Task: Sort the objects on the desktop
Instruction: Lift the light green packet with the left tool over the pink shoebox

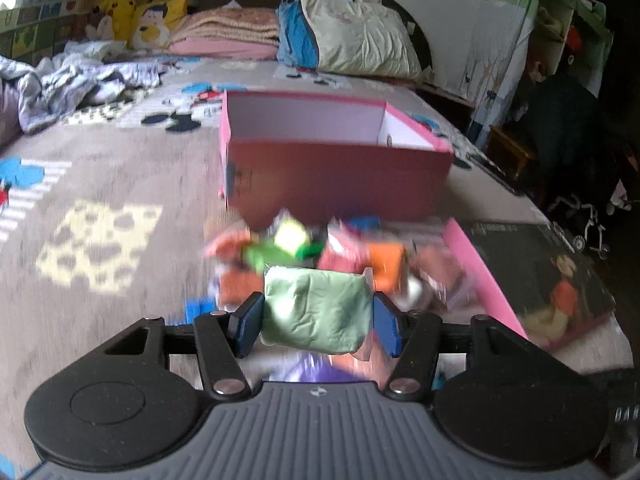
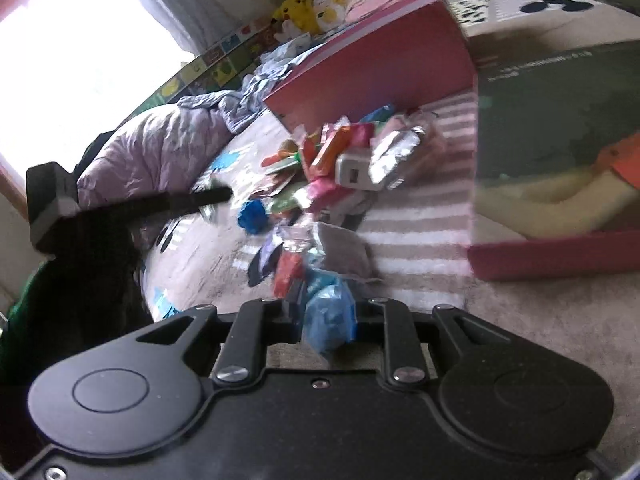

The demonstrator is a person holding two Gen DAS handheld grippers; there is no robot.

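My left gripper is shut on a pale green packet and holds it above a blurred pile of colourful snack packets on the bed. An open pink box stands just beyond the pile. My right gripper is shut on a blue packet, low over the near side of the same pile. The pink box lies beyond the pile in the right wrist view.
The pink box lid with a dark picture lies right of the pile; it also shows in the right wrist view. Pillows, folded blankets and crumpled bedding sit further back. The other gripper's dark body reaches in from the left.
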